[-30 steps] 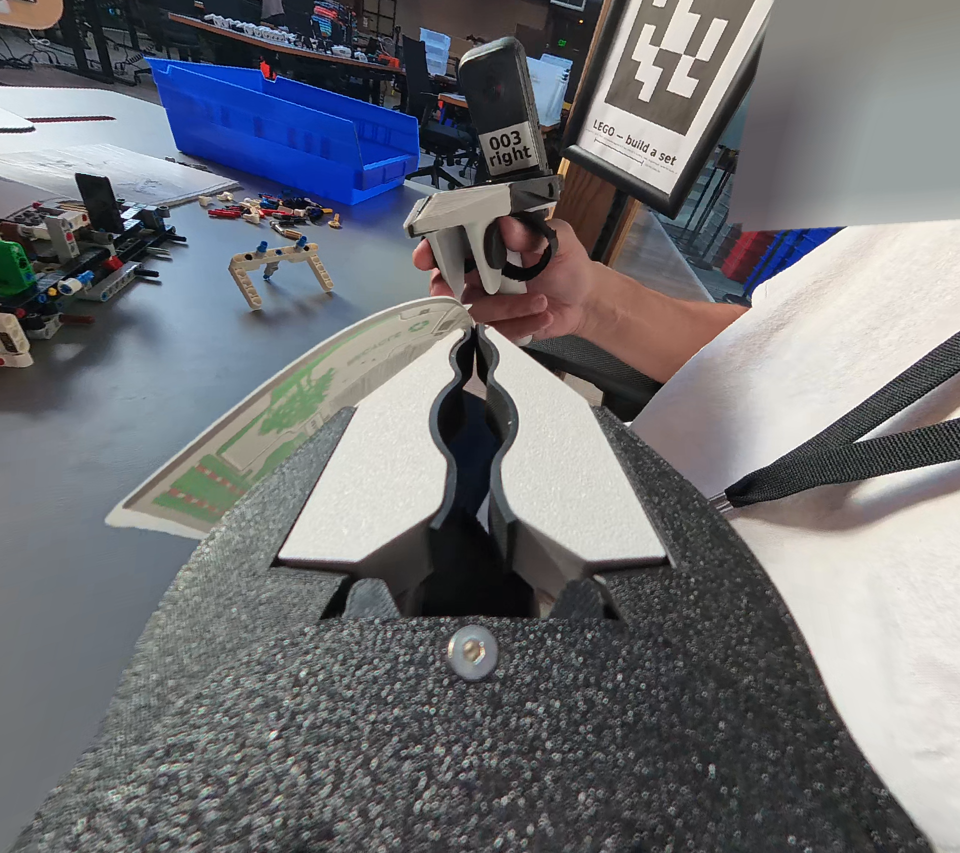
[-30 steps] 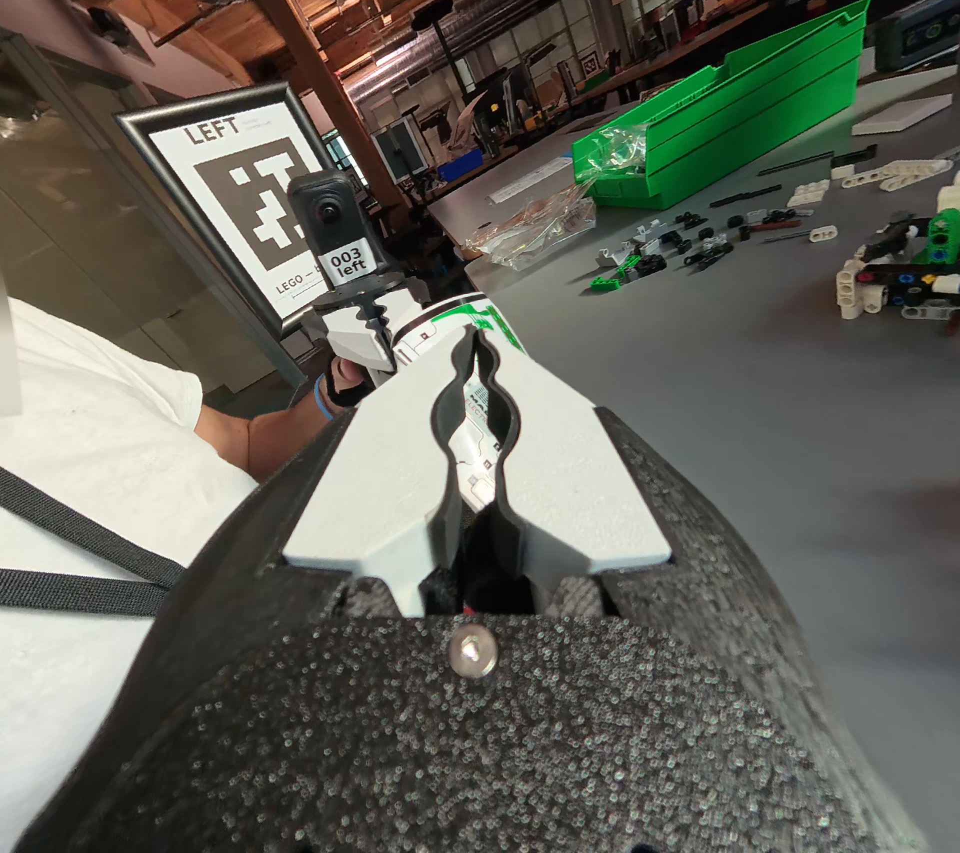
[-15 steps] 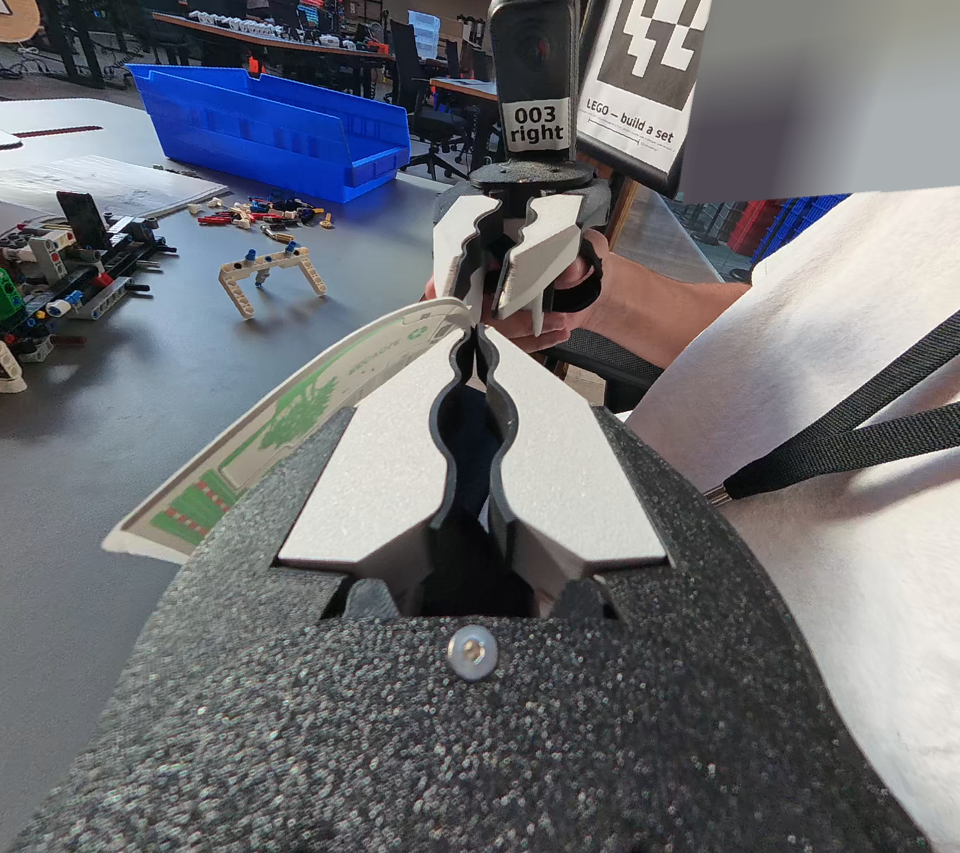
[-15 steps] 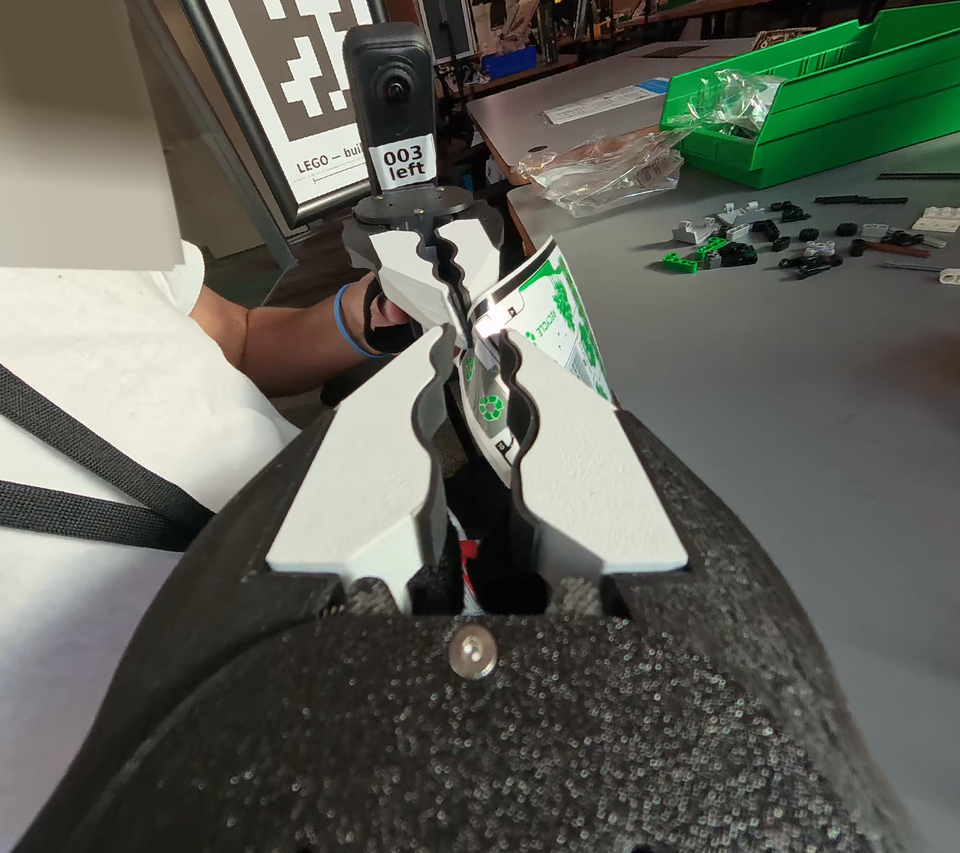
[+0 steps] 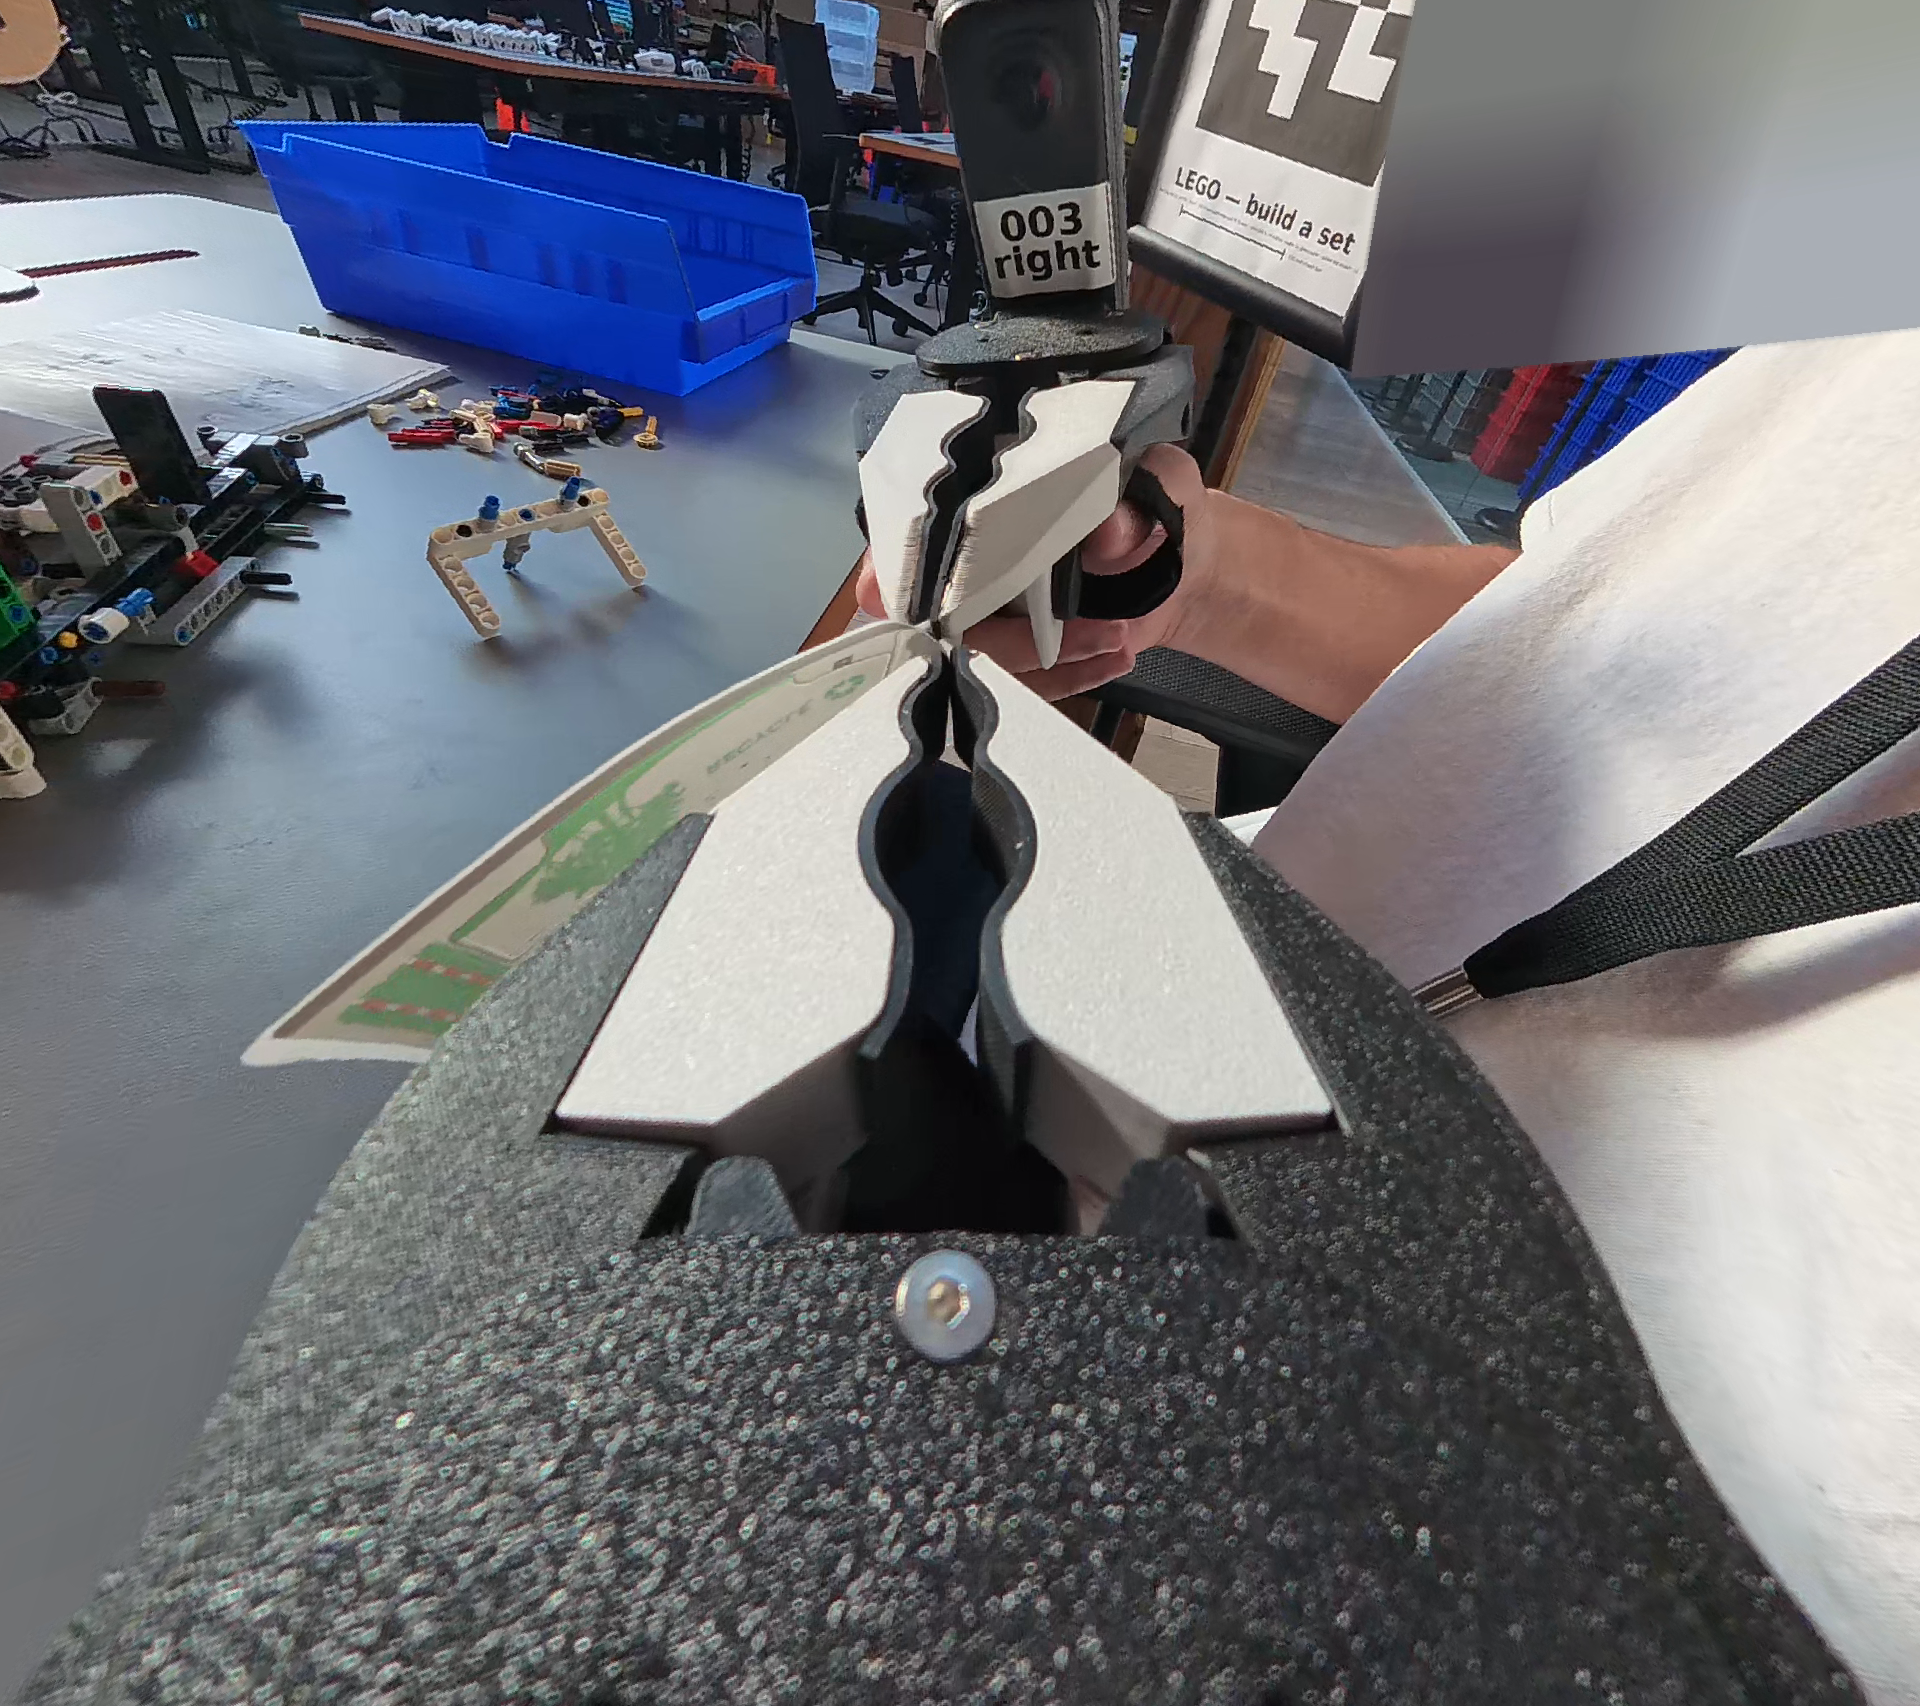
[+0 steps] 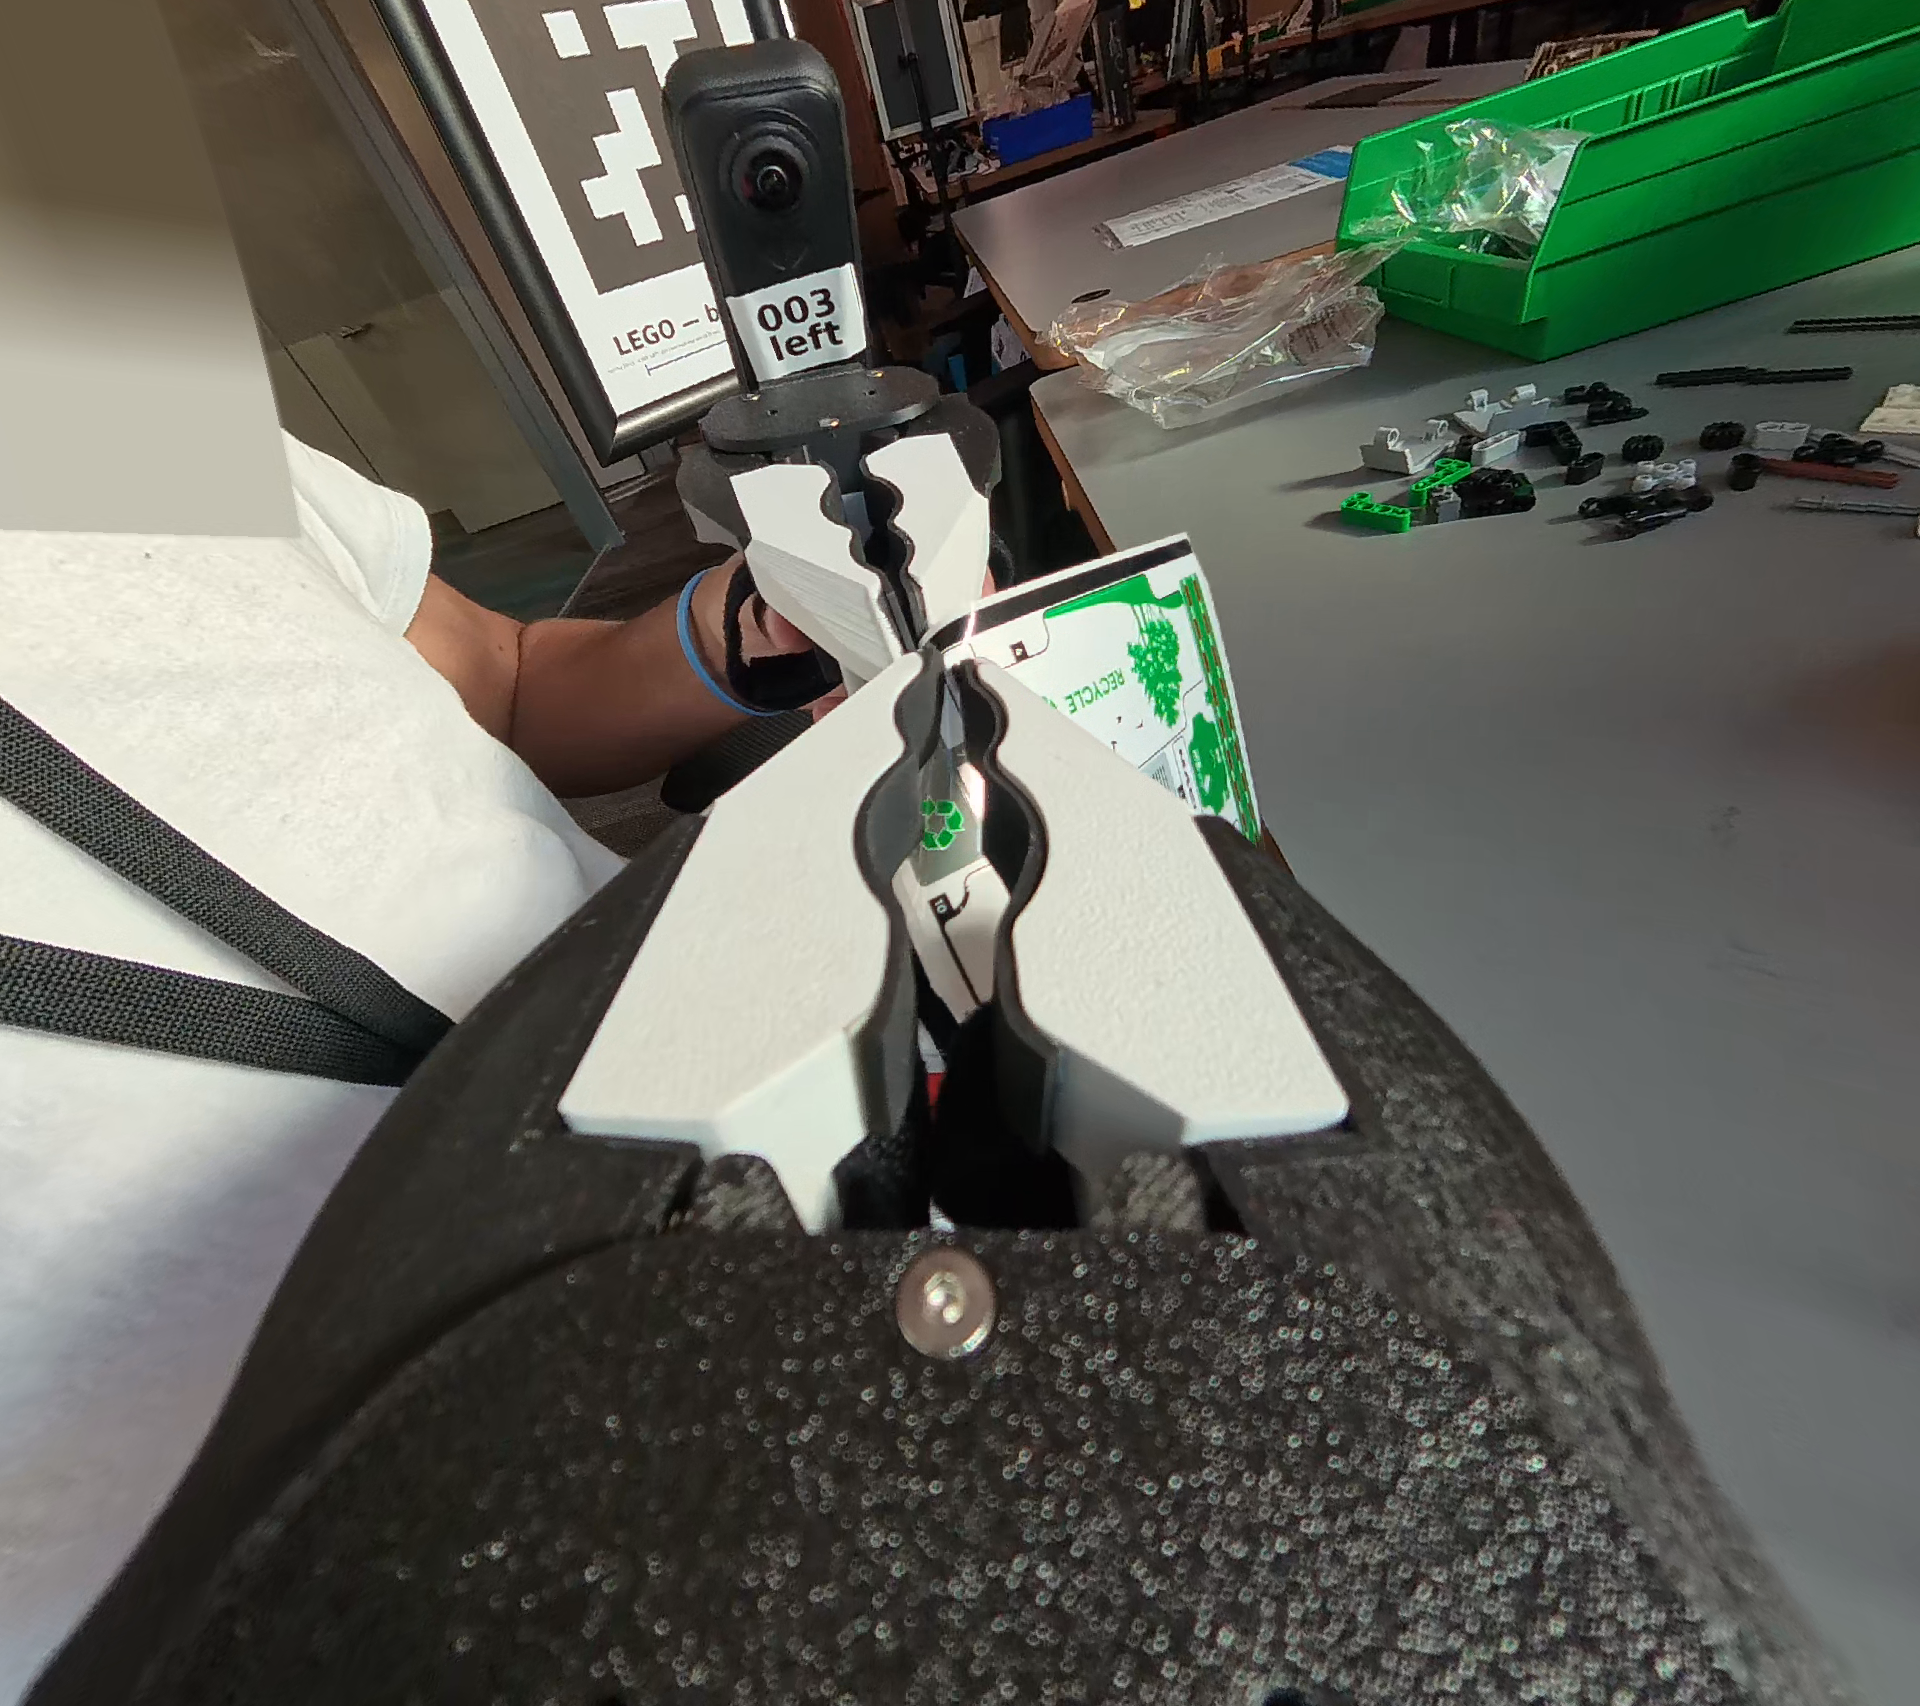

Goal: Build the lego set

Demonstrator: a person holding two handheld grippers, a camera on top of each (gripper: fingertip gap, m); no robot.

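A white paper packet with green print (image 5: pixel 582 846) is held in the air over the near edge of the grey table (image 5: pixel 312 825). My left gripper (image 5: pixel 948 669) is shut on one corner of it. My right gripper (image 5: pixel 938 617) points straight at the left one, tip to tip, and is shut on the same corner. In the right wrist view the packet (image 6: pixel 1143 669) runs between the right gripper's (image 6: pixel 948 671) fingers, with the left gripper (image 6: pixel 907 633) just beyond. A partly built black model (image 5: pixel 125 534) and a tan frame piece (image 5: pixel 535 544) stand on the table.
A blue bin (image 5: pixel 540 264) and loose small pieces (image 5: pixel 520 425) lie at the back left. A green bin (image 6: pixel 1662 202), clear plastic bags (image 6: pixel 1216 326) and more loose pieces (image 6: pixel 1507 472) lie to the right. The person's torso and black straps are close behind both grippers. Left and right tips are no more than a few centimetres apart.
The right gripper swung round to face the left one, opened around the packet's corner, then shut on it. The left gripper kept its hold.
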